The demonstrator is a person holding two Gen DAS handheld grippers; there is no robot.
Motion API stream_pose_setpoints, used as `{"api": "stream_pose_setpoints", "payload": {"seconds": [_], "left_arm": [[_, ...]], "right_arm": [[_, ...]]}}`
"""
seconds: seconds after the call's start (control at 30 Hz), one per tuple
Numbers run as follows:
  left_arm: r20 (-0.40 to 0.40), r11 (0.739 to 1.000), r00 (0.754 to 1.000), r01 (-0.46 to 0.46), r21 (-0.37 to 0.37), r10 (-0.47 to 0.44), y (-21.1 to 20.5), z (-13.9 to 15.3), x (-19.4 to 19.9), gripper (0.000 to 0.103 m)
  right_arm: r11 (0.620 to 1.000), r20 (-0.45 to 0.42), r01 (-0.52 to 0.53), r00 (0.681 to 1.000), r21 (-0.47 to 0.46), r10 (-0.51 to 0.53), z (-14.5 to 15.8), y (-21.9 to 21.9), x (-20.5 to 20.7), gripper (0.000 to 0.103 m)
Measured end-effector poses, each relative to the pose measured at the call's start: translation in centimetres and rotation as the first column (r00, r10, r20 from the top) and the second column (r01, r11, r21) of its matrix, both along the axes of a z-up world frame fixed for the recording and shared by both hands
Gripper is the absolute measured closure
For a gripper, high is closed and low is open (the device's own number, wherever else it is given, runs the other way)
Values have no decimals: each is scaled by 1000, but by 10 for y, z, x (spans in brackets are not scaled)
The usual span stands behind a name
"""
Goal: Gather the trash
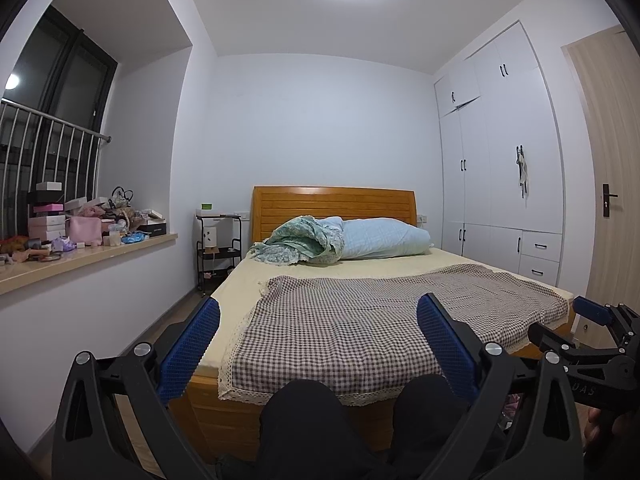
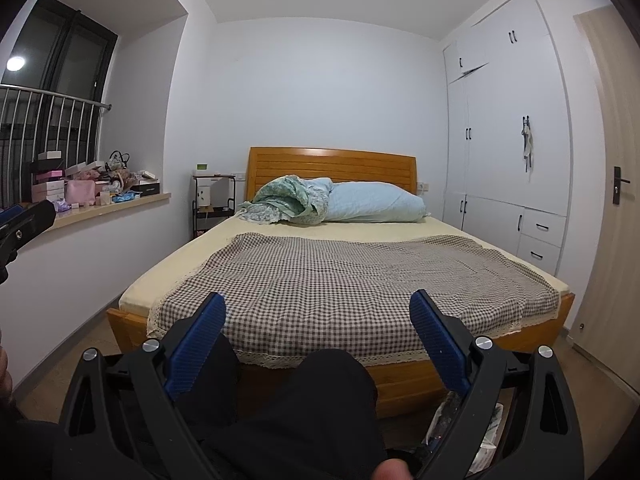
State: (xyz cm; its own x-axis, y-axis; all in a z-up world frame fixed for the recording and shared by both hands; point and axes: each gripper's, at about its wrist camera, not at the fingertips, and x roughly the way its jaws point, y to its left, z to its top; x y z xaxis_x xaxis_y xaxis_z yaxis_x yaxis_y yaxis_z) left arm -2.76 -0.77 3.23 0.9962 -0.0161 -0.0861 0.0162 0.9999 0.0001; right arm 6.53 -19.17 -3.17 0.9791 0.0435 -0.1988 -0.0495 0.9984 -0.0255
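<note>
Bedroom view centres on one wooden bed (image 2: 400,384) with two pillows at its headboard. Both the left gripper (image 1: 318,322) and right gripper (image 2: 318,318) hang wide open and empty before its foot. Collection seems unstarted; likely trash (image 2: 486,436) lies on the floor below the bed's foot, calling for a downward reach.

Brown-white gingham cloth (image 2: 340,280) – cream sheet (image 2: 168,276), orange wood headboard (image 2: 328,166), pale-blue pillow (image 2: 376,202).
</note>
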Motion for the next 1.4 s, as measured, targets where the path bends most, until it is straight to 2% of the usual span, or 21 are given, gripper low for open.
{"api": "stream_pose_setpoints", "payload": {"seconds": [1.4], "left_arm": [[-20, 1000, 1000, 5, 4, -4, 3, -5, 5, 7]], "right_arm": [[1000, -3, 14, 1000, 5, -14, 5, -4, -4, 14]]}}
